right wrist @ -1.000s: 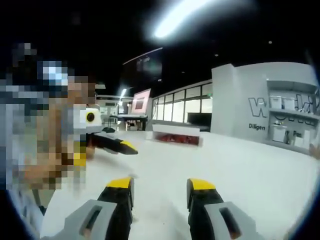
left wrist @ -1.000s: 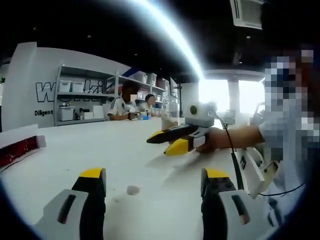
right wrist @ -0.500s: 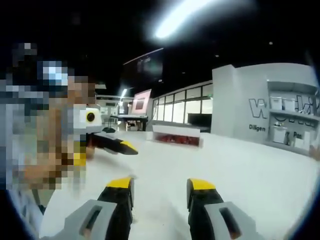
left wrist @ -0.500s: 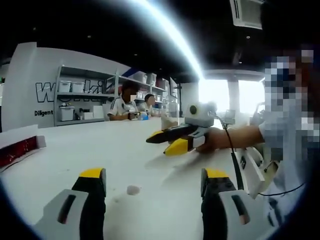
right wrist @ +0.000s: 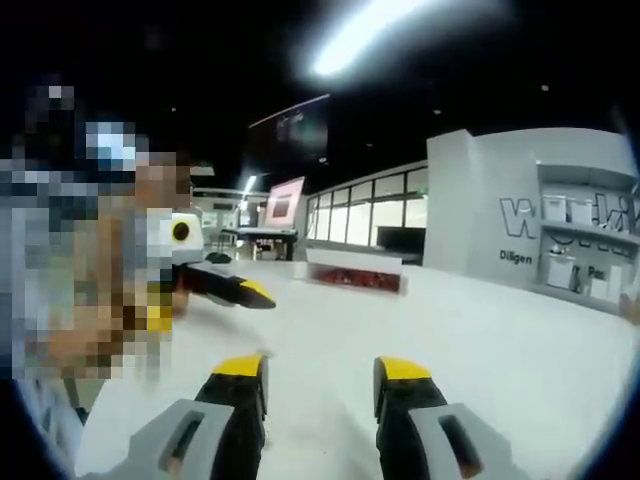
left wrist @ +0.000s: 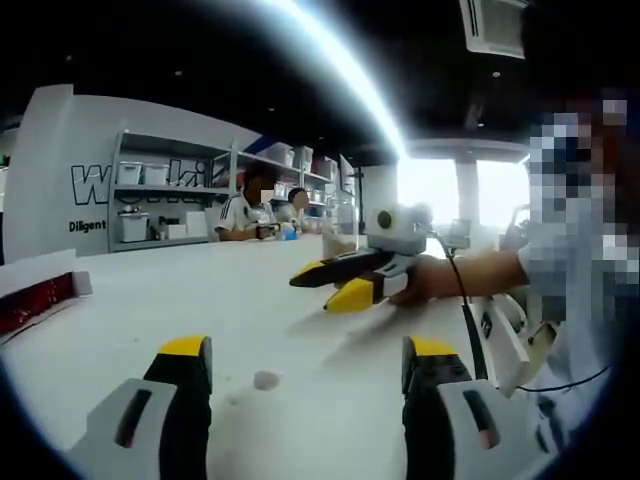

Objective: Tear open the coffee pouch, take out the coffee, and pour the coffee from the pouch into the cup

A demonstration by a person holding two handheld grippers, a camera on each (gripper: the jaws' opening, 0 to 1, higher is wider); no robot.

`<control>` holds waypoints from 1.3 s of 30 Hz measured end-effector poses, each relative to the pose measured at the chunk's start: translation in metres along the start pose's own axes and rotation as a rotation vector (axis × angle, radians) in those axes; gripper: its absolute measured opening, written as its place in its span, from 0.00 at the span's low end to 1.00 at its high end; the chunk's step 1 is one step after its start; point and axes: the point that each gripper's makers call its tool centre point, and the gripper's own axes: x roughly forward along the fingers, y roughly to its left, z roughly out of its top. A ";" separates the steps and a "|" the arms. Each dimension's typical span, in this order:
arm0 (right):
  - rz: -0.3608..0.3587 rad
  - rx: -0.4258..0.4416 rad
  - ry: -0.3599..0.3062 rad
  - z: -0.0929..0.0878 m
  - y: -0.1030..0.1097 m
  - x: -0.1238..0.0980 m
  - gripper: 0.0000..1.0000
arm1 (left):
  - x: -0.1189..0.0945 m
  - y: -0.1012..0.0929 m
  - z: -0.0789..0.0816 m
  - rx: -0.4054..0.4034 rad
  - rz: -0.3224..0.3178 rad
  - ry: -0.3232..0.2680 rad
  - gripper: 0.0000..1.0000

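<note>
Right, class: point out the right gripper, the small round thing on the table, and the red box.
right gripper (left wrist: 325, 285): left gripper view, between its yellow fingertips.
small round thing (left wrist: 265, 380): left gripper view, its middle.
red box (right wrist: 353, 277): right gripper view, its red front.

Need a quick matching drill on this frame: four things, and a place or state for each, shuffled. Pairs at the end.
Things:
1. left gripper
2. right gripper
3. small round blob
4. red and white box

Places or states:
A. lying on the white table between open jaws
B. at the table's far edge
C. held in a hand, yellow tips pointing left
D. jaws open, holding nothing

Pairs: 1-D, 2-C, 3-A, 4-B
</note>
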 end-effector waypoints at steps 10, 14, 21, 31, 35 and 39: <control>0.008 0.003 -0.002 0.000 -0.001 0.002 0.43 | 0.000 0.000 0.000 0.000 -0.002 -0.001 0.79; 0.010 0.002 -0.001 0.000 -0.002 0.004 0.43 | 0.000 -0.001 0.000 -0.001 -0.003 0.000 0.79; 0.014 0.002 0.002 0.000 -0.002 0.005 0.43 | 0.000 -0.002 0.000 -0.003 -0.005 -0.001 0.79; 0.013 0.003 -0.001 0.001 -0.004 0.007 0.43 | 0.000 -0.001 0.000 -0.002 -0.005 -0.001 0.79; 0.015 0.004 -0.001 0.001 -0.004 0.009 0.43 | 0.000 -0.002 0.000 -0.004 -0.003 0.000 0.79; 0.016 0.005 -0.003 0.001 -0.004 0.010 0.43 | 0.000 -0.001 0.000 -0.002 -0.004 -0.001 0.79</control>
